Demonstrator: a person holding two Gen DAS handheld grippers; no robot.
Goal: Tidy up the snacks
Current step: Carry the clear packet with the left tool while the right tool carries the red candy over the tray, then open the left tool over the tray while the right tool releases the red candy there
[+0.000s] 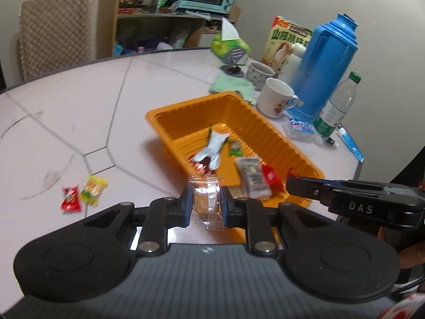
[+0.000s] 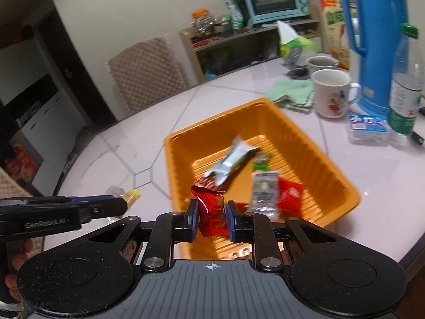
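Now we see our left gripper point(image 1: 205, 203) clamped on a clear snack packet point(image 1: 206, 202) with something yellow-brown inside. Our right gripper point(image 2: 211, 214) is clamped on a shiny red snack packet point(image 2: 212, 211). Both packets hang near the close end of the orange tray point(image 1: 170, 118), which sits on the pale table point(image 1: 79, 122). Inside the tray we see a white packet point(image 1: 212, 147), a small green one point(image 1: 236, 150), a grey one point(image 1: 252, 178) and a red one point(image 1: 271, 176) (the picture is a bit blurry there). Two more snacks lie on the table well apart from the tray: a red packet point(image 1: 70, 198) touching a yellow-green packet point(image 1: 93, 190). Behind the tray stand two mugs point(image 1: 276, 97), a blue flask point(image 1: 326, 66) and a water bottle point(image 1: 336, 106).
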